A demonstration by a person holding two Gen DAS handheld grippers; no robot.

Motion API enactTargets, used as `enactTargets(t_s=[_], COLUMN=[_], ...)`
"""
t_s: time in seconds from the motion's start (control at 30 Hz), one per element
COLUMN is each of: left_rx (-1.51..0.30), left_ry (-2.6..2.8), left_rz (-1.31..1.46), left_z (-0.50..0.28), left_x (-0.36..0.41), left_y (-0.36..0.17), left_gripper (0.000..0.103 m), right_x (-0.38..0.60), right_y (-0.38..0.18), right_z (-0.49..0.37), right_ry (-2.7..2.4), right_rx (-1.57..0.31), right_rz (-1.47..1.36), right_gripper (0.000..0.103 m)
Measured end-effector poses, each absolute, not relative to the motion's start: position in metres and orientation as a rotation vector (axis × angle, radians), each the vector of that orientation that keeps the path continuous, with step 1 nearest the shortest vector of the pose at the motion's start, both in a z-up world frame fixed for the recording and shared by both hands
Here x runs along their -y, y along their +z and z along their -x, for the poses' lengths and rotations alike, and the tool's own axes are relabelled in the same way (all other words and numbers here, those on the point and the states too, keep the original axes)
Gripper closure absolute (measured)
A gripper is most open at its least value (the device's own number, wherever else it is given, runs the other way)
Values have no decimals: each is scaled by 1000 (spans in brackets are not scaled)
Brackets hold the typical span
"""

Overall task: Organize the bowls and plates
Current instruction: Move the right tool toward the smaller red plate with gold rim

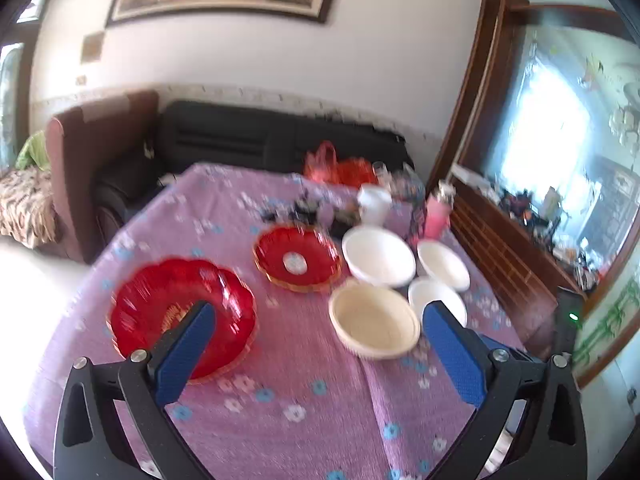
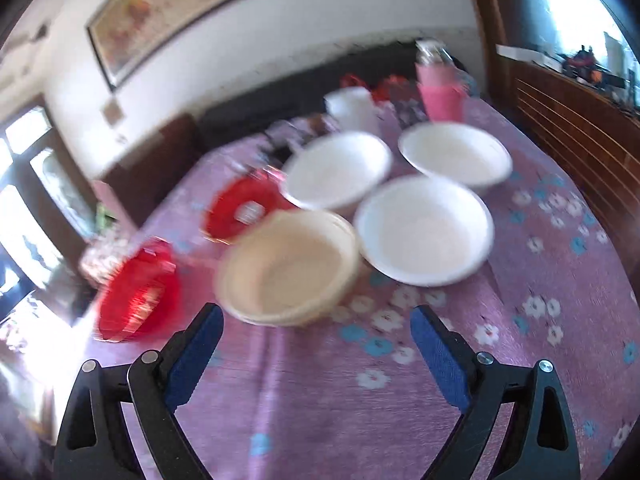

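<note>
Both views motion-blurred. Left gripper (image 1: 318,314) jaws wide apart, nothing between them, above the purple floral tablecloth (image 1: 304,408). Right gripper (image 2: 316,318) likewise wide and empty. On the cloth: scalloped red plate (image 1: 182,314) at left, second red plate (image 1: 298,258) behind it, cream bowl (image 1: 374,320) centre, three white bowls (image 1: 378,256) clustered just beside it to the right.

Tablecloth (image 1: 304,400) under bowls (image 1: 378,258), plates (image 1: 298,258)

left gripper (image 1: 316,312): jaws wide apart, empty | right gripper (image 2: 316,316): jaws wide apart, empty
</note>
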State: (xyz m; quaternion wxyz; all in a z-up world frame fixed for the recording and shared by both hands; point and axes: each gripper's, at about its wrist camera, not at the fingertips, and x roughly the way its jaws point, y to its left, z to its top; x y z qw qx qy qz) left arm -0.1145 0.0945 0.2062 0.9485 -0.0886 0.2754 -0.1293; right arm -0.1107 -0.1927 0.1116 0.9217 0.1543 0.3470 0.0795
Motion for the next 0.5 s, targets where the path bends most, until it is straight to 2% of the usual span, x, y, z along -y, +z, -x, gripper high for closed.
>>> enactTargets(t_s=[0.13, 0.27, 0.37, 0.5], left_rx=[-481, -431, -370, -317], left_ry=[-266, -230, -258, -313], left_rz=[219, 246, 270, 430], left_z=[126, 140, 155, 171], left_x=[-105, -103, -92, -75], left_y=[229, 231, 220, 193], left_gripper=[0, 0, 0, 0], right_x=[189, 160, 140, 135], right_y=[157, 184, 200, 214], right_z=[134, 137, 143, 132], right_ry=[320, 325, 274, 311], right_rx=[-568, -531, -474, -459], right_rz=[-404, -371, -355, -478], right_gripper=[6, 4, 3, 1])
